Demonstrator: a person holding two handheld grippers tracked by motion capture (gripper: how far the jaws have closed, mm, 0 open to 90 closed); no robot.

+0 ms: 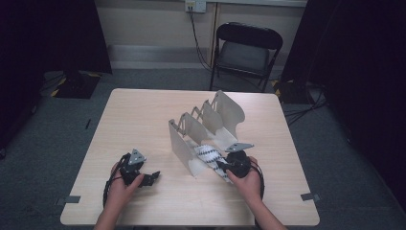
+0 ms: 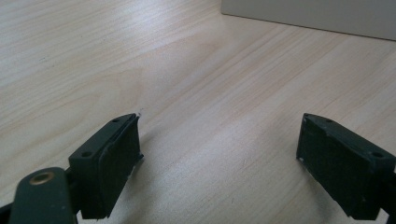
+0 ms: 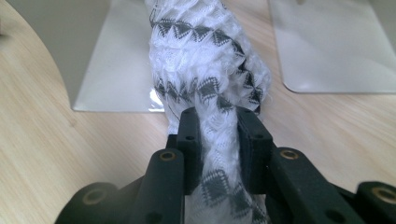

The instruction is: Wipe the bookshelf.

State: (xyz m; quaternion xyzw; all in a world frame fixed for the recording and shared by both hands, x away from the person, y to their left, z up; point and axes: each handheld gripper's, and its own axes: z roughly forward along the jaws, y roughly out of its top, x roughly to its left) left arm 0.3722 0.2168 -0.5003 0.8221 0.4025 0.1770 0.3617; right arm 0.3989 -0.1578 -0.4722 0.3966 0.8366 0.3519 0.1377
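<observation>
Pale wooden tabletop [image 1: 143,120] carries a rolled white cloth with grey zigzag bands [image 1: 207,154] at frame centre, lying in the nearest slot of a grey expanding metal divider rack [image 1: 181,143]. My right gripper [image 1: 225,166] is clamped on the roll's near end, so I judge I'm seating it; next I'd release, while my left gripper [image 1: 152,177] rests lower left, jaws apart.

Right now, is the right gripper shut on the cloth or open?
Shut on it: the right gripper has both jaws pressed against the white patterned cloth, pinching a fold between them.

White cloth [image 3: 205,74] with dark zigzag bands, rolled, lying across rack's [image 1: 184,143] front slot
</observation>
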